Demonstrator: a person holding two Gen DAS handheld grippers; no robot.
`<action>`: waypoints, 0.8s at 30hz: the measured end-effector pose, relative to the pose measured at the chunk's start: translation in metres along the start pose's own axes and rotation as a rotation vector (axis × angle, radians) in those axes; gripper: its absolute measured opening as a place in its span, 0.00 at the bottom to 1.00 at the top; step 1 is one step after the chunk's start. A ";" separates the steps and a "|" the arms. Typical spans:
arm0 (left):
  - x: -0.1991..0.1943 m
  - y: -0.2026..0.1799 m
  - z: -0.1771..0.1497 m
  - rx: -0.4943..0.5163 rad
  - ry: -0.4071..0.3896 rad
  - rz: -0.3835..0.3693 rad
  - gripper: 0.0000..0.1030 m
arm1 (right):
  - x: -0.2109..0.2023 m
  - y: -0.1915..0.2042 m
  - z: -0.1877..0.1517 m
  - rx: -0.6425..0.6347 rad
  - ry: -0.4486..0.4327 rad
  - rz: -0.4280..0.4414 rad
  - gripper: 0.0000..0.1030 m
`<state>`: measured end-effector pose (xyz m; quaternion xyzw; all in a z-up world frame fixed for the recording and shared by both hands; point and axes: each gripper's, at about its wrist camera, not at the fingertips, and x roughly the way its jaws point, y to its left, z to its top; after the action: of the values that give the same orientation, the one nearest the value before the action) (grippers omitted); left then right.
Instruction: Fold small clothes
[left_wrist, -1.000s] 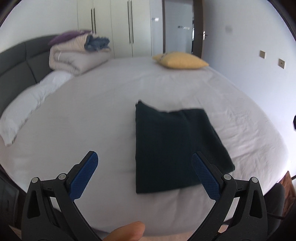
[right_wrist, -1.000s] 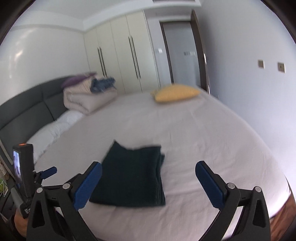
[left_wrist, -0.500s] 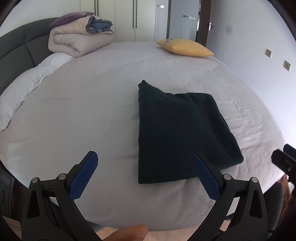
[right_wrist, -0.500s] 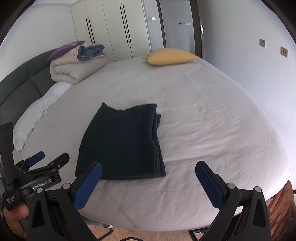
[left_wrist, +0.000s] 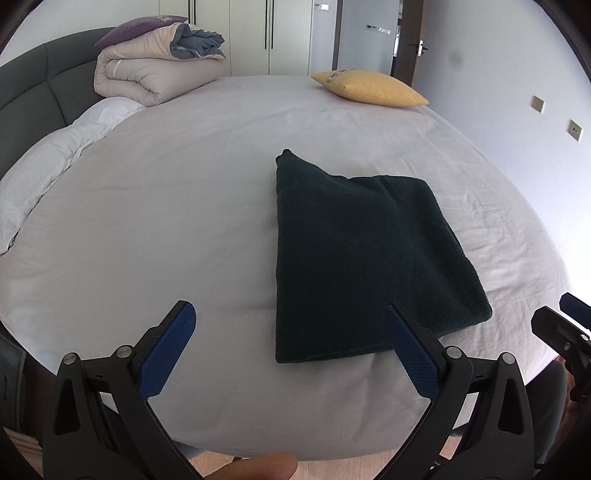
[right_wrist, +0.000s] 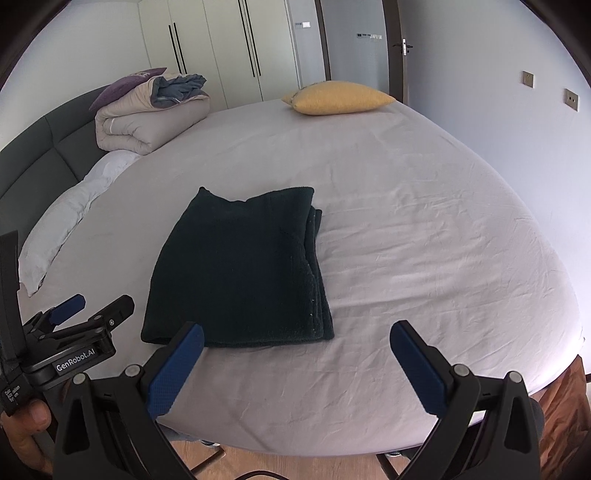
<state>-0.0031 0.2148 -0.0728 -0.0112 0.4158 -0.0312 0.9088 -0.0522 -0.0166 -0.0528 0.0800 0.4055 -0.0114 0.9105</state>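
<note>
Folded dark garment (left_wrist: 365, 254) lies near the bed's (left_wrist: 184, 192) front edge; yellow pillow (left_wrist: 369, 86) at the far edge. Both grippers, left gripper (left_wrist: 290, 347) and right gripper (right_wrist: 295, 363), hover with jaws spread, empty.

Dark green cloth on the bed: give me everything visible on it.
The dark green cloth is thick, nubby, towel-like fabric, folded into a rough rectangle lying flat on the pale bed sheet. Stacked layer edges show along its right side; its far-left corner pokes up in a small point. Nothing but the sheet touches it: the left gripper and right gripper are both open and off it.
</note>
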 end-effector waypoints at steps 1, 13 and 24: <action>0.000 0.000 0.000 -0.001 0.000 0.001 1.00 | 0.001 0.000 0.000 0.001 0.003 0.000 1.00; 0.005 -0.002 -0.002 -0.006 0.007 0.004 1.00 | 0.003 -0.004 0.000 0.012 0.009 -0.002 1.00; 0.006 -0.003 -0.004 -0.005 0.007 0.005 1.00 | 0.004 -0.005 0.000 0.012 0.009 -0.002 1.00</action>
<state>-0.0026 0.2120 -0.0796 -0.0125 0.4191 -0.0277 0.9075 -0.0502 -0.0216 -0.0566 0.0851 0.4097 -0.0142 0.9081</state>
